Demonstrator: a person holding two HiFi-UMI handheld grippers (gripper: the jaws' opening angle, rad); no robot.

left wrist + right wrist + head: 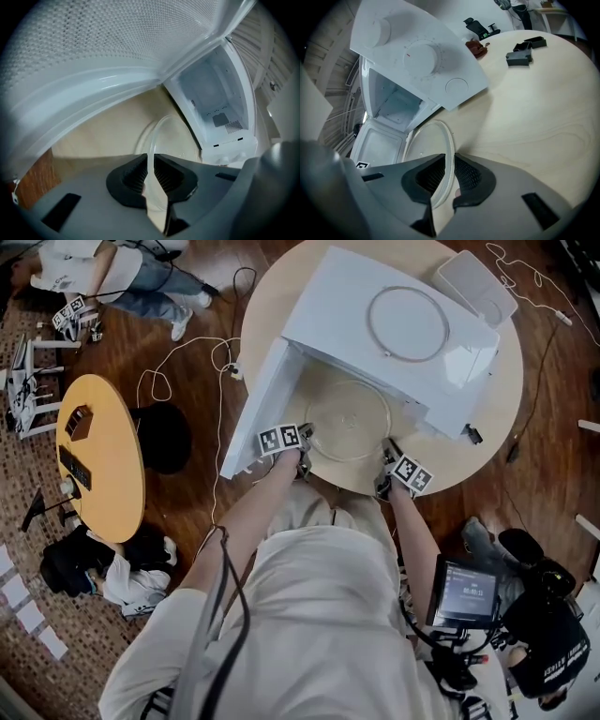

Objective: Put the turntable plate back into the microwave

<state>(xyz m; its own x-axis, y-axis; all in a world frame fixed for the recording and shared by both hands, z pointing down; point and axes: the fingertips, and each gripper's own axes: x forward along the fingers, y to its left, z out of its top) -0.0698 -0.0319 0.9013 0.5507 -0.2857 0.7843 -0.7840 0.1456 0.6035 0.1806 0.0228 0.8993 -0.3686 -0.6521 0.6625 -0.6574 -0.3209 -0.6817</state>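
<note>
Two grippers hold the glass turntable plate (347,418) by its near rim: the left gripper (152,164) is clamped on its left edge, the right gripper (449,164) on its right. The plate sits on the round table (502,399), just before the open white microwave (394,324). Square markers (281,438) are the only labels; figures on a small screen (466,592) are too small to read.
</note>
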